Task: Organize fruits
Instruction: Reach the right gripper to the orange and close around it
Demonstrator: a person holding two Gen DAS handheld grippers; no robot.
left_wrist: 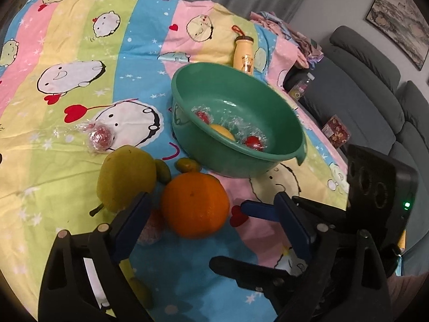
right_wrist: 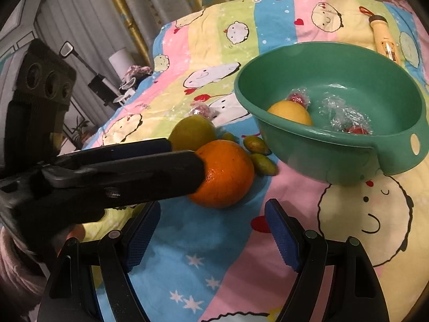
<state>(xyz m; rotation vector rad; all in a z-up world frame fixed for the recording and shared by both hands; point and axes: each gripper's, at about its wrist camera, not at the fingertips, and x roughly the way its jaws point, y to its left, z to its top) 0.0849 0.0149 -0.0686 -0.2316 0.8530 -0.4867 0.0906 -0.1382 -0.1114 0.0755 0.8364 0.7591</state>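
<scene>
An orange lies on the patterned cloth, between the open fingers of my left gripper, which reaches around it without closing. In the right wrist view the left gripper's fingers reach the orange from the left. A yellow-green pear and two small green fruits lie beside it. A green basin holds a yellow fruit and wrapped red fruits. My right gripper is open and empty, just short of the orange.
A wrapped red fruit lies on the cloth to the left. A yellow bottle lies beyond the basin. A grey sofa stands to the right past the table edge. A pink wrapped item lies by the left finger.
</scene>
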